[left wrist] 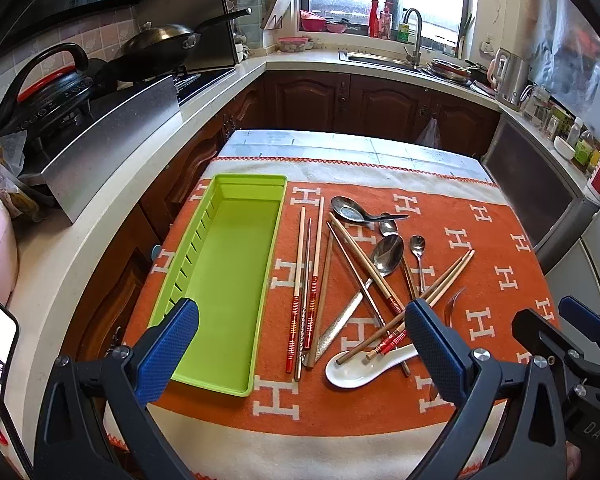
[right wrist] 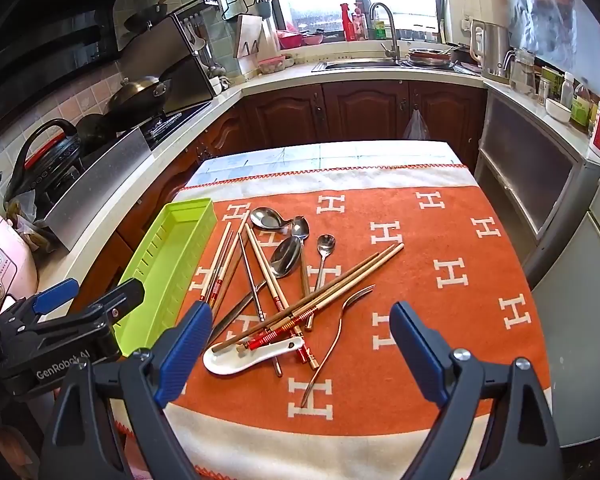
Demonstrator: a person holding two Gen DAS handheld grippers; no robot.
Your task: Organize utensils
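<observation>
Left wrist view shows the left gripper (left wrist: 300, 344) with jaws spread wide and nothing between them, above an orange cloth (left wrist: 500, 248). On it lies an empty green tray (left wrist: 224, 264); just right of the tray sit loose chopsticks (left wrist: 315, 248), metal spoons (left wrist: 388, 254) and a white spoon (left wrist: 360, 368). Well right of the tray, the right gripper (right wrist: 300, 344) is also wide open and empty, near a fork (right wrist: 336, 336).

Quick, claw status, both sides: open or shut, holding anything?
Left claw: open, empty, above the near end of the tray and the chopsticks.
Right claw: open, empty, above the white spoon and fork.
</observation>
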